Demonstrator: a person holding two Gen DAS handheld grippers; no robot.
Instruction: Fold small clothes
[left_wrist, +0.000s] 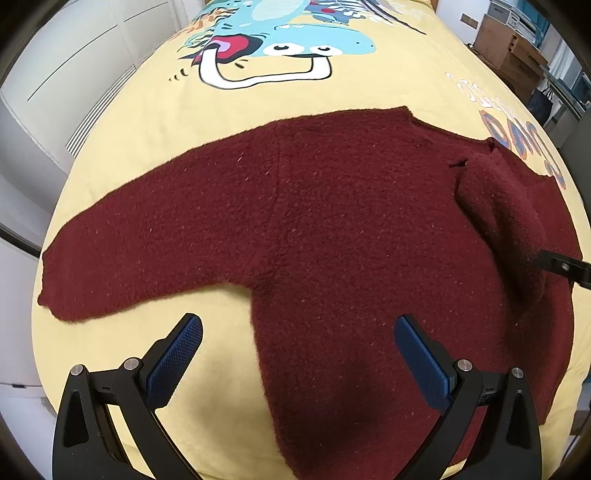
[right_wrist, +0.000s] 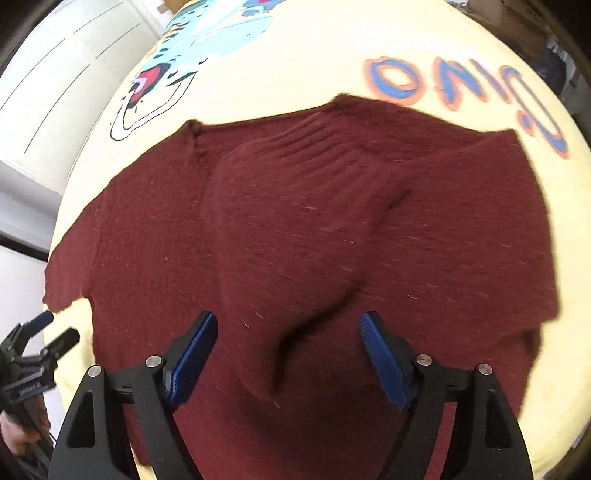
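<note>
A yellow bedspread (left_wrist: 122, 155) with a cartoon dinosaur print serves as the folding surface. The right gripper (right_wrist: 288, 354) hangs jaws spread, pinching nothing, above the folded-in sleeve (right_wrist: 295, 229), probably just laid there. The left gripper (left_wrist: 299, 354), also spread and empty, hovers beside the dark red knitted sweater (left_wrist: 314, 206), whose other sleeve lies outstretched, likely next.

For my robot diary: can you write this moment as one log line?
dark red knitted sweater: flat on yellow cartoon-print bedspread, right sleeve folded in | left gripper: open, empty | right gripper: open, empty
</note>
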